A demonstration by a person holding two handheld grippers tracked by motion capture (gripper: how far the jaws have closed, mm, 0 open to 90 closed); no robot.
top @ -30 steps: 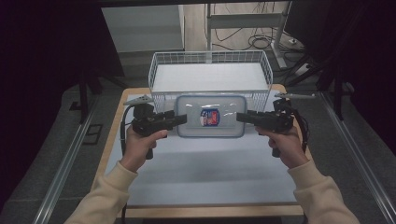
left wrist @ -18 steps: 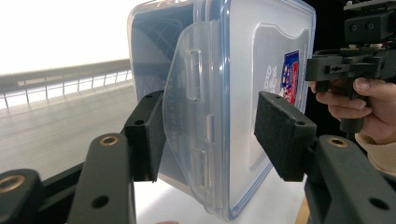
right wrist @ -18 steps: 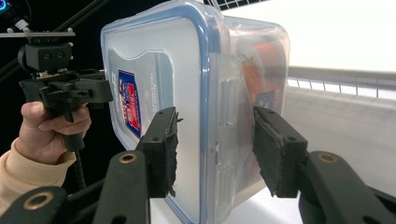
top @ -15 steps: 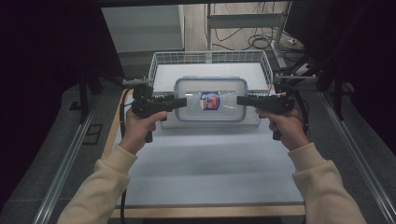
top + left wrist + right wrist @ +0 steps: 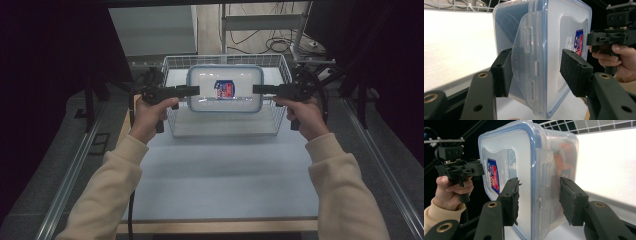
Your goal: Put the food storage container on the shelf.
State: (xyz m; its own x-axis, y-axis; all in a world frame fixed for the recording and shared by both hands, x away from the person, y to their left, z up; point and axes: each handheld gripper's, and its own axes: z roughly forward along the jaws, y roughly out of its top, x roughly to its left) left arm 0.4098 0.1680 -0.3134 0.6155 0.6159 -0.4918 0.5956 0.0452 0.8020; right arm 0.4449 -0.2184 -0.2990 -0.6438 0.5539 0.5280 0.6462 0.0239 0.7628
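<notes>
Claws gripping lidded container above basket

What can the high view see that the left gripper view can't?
High view alone: the wire basket under the lifted box, the blue table mat, both cream sleeves. Left gripper view alone: the box's side latch flap between two black foam pads. Both: the clear plastic box with its red-and-blue sticker.
</notes>
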